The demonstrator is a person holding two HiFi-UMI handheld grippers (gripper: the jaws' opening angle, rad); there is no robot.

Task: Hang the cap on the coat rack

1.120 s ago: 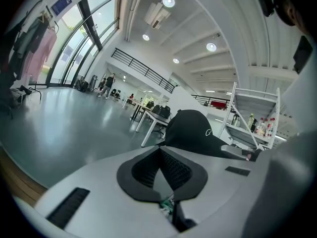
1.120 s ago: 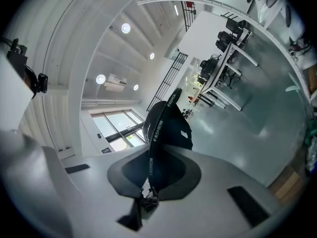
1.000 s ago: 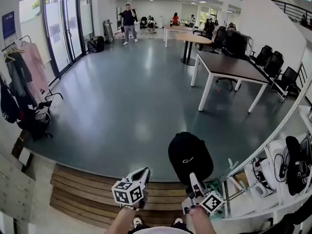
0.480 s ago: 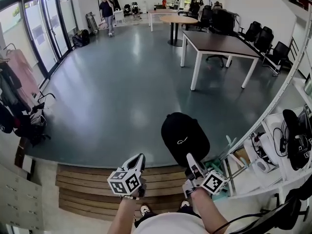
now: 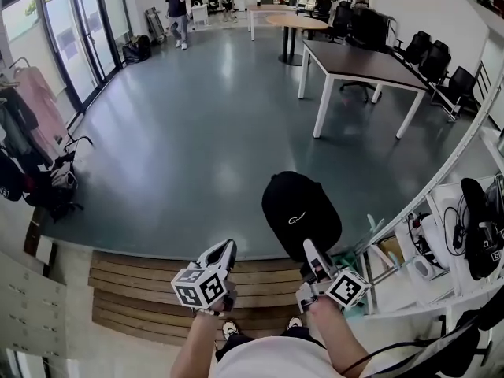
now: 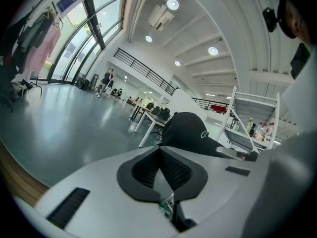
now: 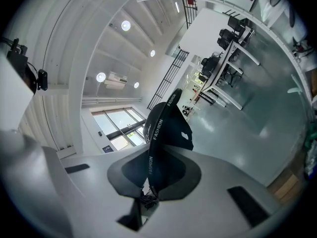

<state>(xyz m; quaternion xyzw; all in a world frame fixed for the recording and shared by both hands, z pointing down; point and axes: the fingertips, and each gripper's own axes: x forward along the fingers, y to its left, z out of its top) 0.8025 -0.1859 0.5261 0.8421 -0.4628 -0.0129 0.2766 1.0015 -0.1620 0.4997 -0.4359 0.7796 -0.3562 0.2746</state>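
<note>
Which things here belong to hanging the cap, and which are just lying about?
Job in hand: black cap, clamped in the right gripper; coat rack with hanging clothes, far left.
Lying about: dark table; office chairs; cluttered shelf unit; wooden steps.

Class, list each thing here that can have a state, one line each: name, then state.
cap, held up in the air, not yet hung
right gripper, jaws shut on the cap
left gripper, jaws shut, empty
coats, hanging at the far left
</note>
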